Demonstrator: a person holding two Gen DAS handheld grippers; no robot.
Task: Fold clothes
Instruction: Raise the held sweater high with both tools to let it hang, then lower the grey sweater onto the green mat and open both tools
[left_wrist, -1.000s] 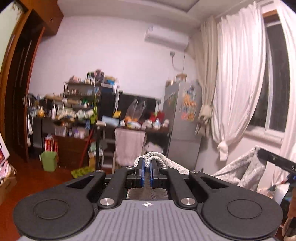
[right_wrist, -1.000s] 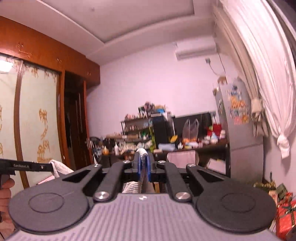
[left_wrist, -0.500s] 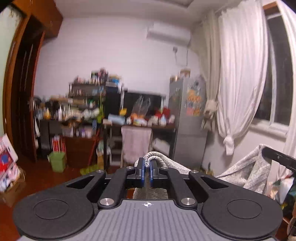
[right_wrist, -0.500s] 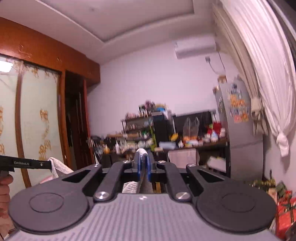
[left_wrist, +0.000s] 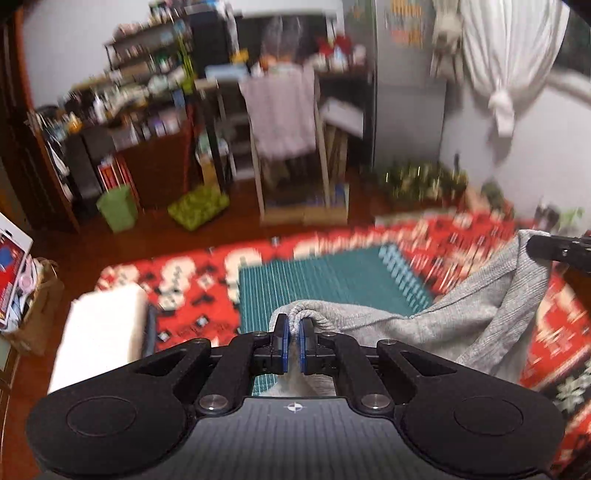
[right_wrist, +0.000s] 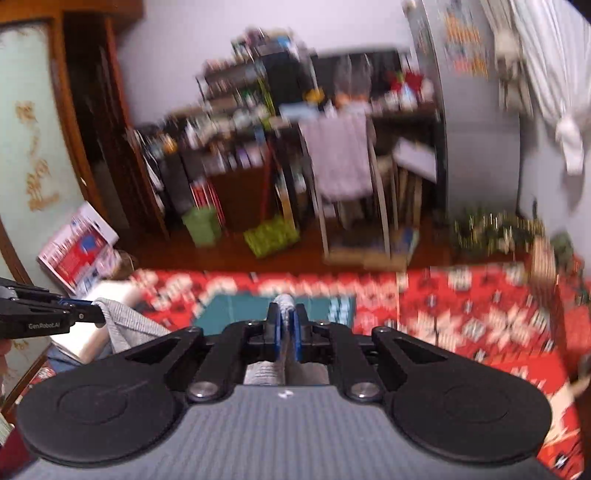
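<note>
A grey knit garment (left_wrist: 436, 325) hangs stretched between my two grippers above a red patterned cloth with a teal panel (left_wrist: 332, 277). My left gripper (left_wrist: 293, 334) is shut on a bunched edge of the garment. In the right wrist view my right gripper (right_wrist: 285, 325) is shut on another edge of the garment (right_wrist: 284, 301). The right gripper's tip (left_wrist: 554, 251) shows at the far right of the left wrist view, with fabric draped from it. The left gripper's tip (right_wrist: 79, 312) shows at the left edge of the right wrist view, holding grey cloth (right_wrist: 125, 325).
A white folded stack (left_wrist: 103, 332) lies at the left end of the red cloth. Beyond it are a wooden floor, a green bin (left_wrist: 118, 212), cluttered shelves (left_wrist: 147, 92), a chair with a draped cloth (left_wrist: 280, 114), a fridge (left_wrist: 406, 74) and white curtains (left_wrist: 506, 55).
Both cameras have tilted sharply downward: the wall and ceiling have given way to the floor and the red patterned cloth. Both grippers still hold the grey garment. The views are motion-blurred.
</note>
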